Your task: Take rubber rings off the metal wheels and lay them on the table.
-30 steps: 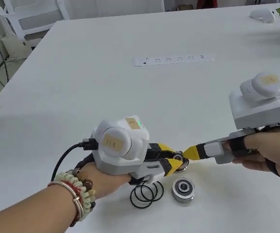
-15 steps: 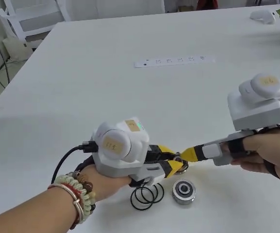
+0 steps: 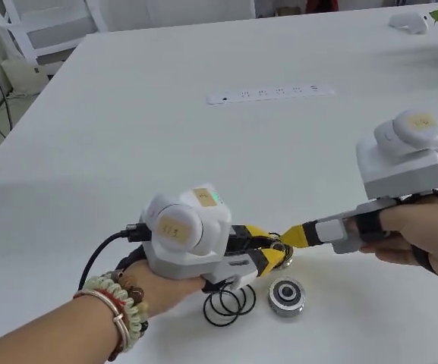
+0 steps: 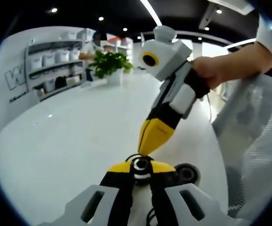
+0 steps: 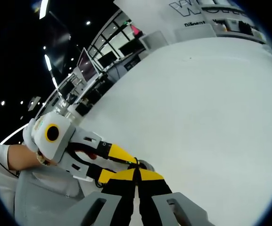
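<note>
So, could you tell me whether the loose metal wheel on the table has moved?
No. The loose wheel lies just right of the black rings, same spacing from the power strip as before.

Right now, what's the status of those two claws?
Left gripper shut on metal wheel. Right gripper shut, tips at that wheel's rim. Loose rubber rings and second wheel on table; nothing blocking.

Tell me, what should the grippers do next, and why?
Probably ease the right gripper away from the wheel, to peel a ring off. The left gripper clamps that wheel, and the right gripper's shut tips sit at its rim. Loose rings already lie on the table.
</note>
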Tool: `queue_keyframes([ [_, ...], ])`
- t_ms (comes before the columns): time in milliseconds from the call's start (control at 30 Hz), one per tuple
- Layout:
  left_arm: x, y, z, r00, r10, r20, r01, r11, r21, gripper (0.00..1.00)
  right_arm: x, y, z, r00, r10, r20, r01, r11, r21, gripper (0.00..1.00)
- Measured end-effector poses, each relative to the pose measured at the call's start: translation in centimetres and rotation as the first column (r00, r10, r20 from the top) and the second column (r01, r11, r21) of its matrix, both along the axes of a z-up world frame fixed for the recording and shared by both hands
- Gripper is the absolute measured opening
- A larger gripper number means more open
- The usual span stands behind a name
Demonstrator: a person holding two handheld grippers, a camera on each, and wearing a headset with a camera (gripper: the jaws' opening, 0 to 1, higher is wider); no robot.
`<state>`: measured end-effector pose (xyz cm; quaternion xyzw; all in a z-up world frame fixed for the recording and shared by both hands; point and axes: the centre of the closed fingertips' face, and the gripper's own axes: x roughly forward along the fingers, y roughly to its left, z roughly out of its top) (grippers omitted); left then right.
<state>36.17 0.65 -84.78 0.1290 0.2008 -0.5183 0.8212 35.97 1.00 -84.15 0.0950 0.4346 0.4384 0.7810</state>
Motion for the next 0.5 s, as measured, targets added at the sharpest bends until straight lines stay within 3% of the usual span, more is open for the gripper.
queue_keyframes([
  [200, -0.1, -0.1, 0.1, 1.000, -0.004, -0.022, 0.005, 1.000, 0.014, 0.15, 0.0, -0.1, -0.2, 1.000, -0.004, -0.008, 0.004, 1.000, -0.003, 0.00],
  [333, -0.3, -0.1, 0.2, 0.997, -0.002, -0.081, 0.004, 1.000, 0.022, 0.18, 0.3, -0.4, -0.3, 1.000, -0.021, -0.020, 0.021, 1.000, 0.002, 0.00],
  [500, -0.1, 0.3, 1.0, 0.999, -0.018, -0.049, 0.021, 0.999, 0.050, 0.22, 0.4, -0.5, -0.1, 0.999, -0.041, -0.032, 0.041, 0.999, 0.019, 0.00],
])
